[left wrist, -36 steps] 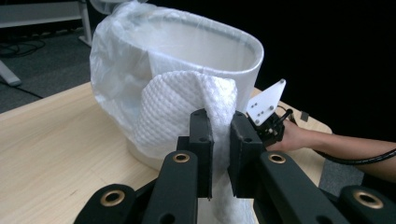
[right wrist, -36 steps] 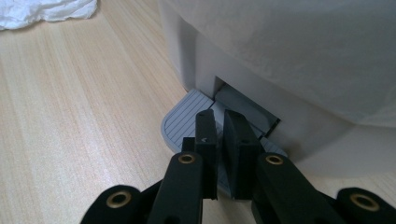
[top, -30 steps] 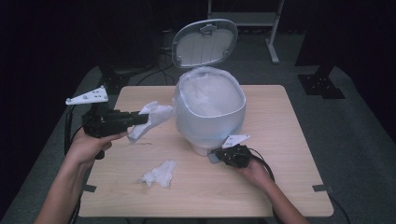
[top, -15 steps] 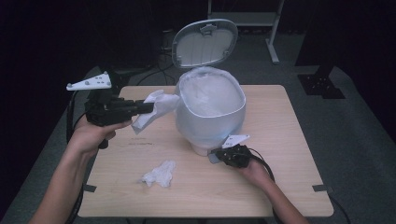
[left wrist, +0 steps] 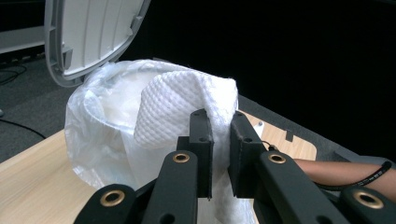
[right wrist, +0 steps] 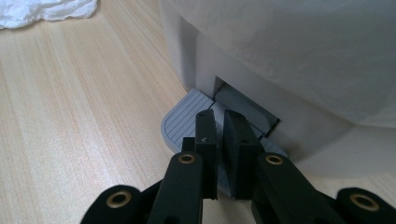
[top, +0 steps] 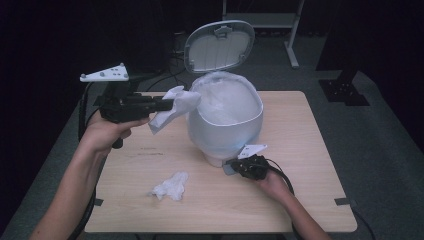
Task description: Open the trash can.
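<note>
A white pedal bin (top: 225, 130) lined with a clear bag stands mid-table, its lid (top: 219, 46) tipped up. My left gripper (top: 170, 105) is shut on a white paper towel (top: 174, 107) and holds it in the air just left of the bin's rim; in the left gripper view the paper towel (left wrist: 182, 105) drapes over the jaws in front of the bin (left wrist: 100, 135). My right gripper (top: 235, 164) is shut, its tips resting on the grey foot pedal (right wrist: 191, 119) at the bin's base (right wrist: 261, 84).
A second crumpled paper towel (top: 171, 185) lies on the wooden table (top: 300, 150) near the front left, also seen as a paper towel (right wrist: 44, 10) from the right gripper. Cables trail off the table's left edge. Dark floor and a metal stand surround the table.
My left gripper has risen and moved right with the paper towel, from beside the bin's wall up to rim height. The right gripper has stayed on the pedal.
</note>
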Demonstrator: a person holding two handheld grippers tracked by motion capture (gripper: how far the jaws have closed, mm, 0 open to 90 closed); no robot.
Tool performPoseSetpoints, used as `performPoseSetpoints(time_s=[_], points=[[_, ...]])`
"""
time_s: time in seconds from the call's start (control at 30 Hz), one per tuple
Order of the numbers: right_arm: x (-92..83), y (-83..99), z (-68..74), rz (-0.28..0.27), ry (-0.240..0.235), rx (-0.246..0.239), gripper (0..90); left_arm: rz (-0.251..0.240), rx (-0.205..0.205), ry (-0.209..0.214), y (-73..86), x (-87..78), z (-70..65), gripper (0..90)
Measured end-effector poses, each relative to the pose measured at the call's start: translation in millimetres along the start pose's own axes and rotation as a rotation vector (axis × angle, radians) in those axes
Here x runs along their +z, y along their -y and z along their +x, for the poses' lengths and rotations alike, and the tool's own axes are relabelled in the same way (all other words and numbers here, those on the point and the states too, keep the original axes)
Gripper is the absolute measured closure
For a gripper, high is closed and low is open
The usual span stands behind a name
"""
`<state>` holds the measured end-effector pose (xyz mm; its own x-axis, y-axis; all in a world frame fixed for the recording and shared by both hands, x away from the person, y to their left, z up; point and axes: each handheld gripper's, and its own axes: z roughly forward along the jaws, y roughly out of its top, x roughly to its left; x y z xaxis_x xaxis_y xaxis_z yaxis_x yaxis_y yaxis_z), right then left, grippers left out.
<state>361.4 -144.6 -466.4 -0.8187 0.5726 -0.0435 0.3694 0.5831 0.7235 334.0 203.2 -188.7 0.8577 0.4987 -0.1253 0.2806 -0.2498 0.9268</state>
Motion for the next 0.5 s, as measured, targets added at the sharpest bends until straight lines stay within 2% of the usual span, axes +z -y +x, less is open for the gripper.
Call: performPoseSetpoints(time_s=[0.5], points=[[0.0,0.3,0.0,-0.002,0.000,0.001,83.9,0.022,0.004,0.008,-17.2,20.9,1.8,81.7]])
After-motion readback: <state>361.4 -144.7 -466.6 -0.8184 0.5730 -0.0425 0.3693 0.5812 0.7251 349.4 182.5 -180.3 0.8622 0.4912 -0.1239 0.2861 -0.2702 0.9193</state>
